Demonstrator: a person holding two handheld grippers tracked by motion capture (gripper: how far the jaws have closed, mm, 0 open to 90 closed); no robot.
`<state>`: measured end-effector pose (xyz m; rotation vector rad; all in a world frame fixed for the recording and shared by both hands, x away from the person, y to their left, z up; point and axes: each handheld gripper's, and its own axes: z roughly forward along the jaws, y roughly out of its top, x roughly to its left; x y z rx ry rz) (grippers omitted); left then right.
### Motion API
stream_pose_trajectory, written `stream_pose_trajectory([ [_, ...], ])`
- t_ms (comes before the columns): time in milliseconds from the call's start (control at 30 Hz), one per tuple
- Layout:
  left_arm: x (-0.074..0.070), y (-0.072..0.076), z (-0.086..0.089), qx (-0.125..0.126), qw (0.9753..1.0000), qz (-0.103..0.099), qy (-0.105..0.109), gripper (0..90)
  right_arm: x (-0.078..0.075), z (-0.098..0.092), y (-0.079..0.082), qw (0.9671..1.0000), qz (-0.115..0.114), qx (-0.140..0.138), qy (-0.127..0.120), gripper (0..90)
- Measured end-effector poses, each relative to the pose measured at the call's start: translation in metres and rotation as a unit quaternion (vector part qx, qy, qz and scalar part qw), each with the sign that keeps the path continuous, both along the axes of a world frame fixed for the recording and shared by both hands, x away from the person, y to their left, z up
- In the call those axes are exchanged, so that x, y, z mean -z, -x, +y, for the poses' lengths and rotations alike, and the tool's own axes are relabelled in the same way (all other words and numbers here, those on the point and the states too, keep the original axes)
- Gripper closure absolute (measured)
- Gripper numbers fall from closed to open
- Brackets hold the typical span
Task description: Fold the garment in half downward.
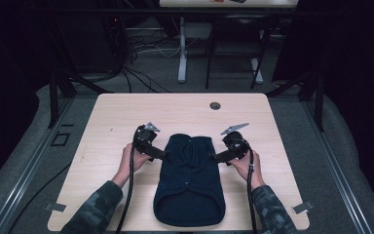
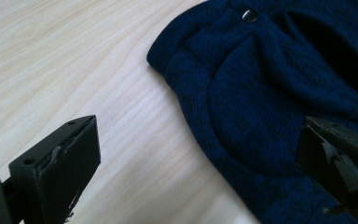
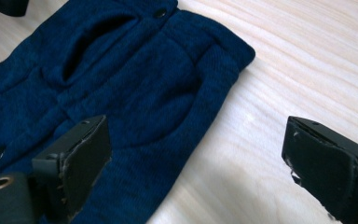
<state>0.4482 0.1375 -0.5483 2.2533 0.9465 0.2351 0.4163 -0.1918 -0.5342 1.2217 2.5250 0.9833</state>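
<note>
The left gripper (image 1: 164, 155) sat at the left edge of the dark blue knitted garment (image 1: 190, 180), its jaws spread wide apart and gripping nothing. In the left gripper view one jaw hung over bare wood while the other lay over the knit near the garment's rounded corner, so the fabric edge ran between them. Across the cloth, the right gripper (image 1: 217, 157) mirrored it at the right edge, jaws likewise parted and empty; in the right gripper view one jaw stood over the blue knit and the other over the pale tabletop.

The garment lay flat at the middle of the light wooden table (image 1: 117, 117), its narrower end away from the person and its rounded wider end close to the near edge. A small dark snap (image 2: 249, 15) showed near the far end of the fabric. Each hand held its tool from outside, the left hand (image 1: 130, 157) and the right hand (image 1: 246, 165) resting low on the table, camouflage sleeves (image 1: 95, 207) coming in from below.
</note>
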Motion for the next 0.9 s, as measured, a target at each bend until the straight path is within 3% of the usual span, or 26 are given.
stream_pose_trajectory([
  [300,-0.004,-0.020,-0.013,0.004,0.9999,0.013,0.003,0.0,-0.002,0.013,-0.021,1.0000,0.008,0.000,0.004,9.2],
  [367,-0.004,-0.027,-0.017,0.009,0.9996,0.026,0.010,0.0,-0.003,0.017,-0.025,0.9999,0.011,-0.004,0.006,9.2],
  [667,0.000,-0.044,-0.034,0.011,0.9991,0.042,-0.006,0.0,-0.002,0.026,-0.042,0.9999,0.015,-0.001,0.008,10.3],
  [900,0.005,-0.056,-0.045,0.016,0.9986,0.046,-0.023,0.0,0.012,0.031,-0.062,0.9991,0.034,0.023,0.012,13.9],
])
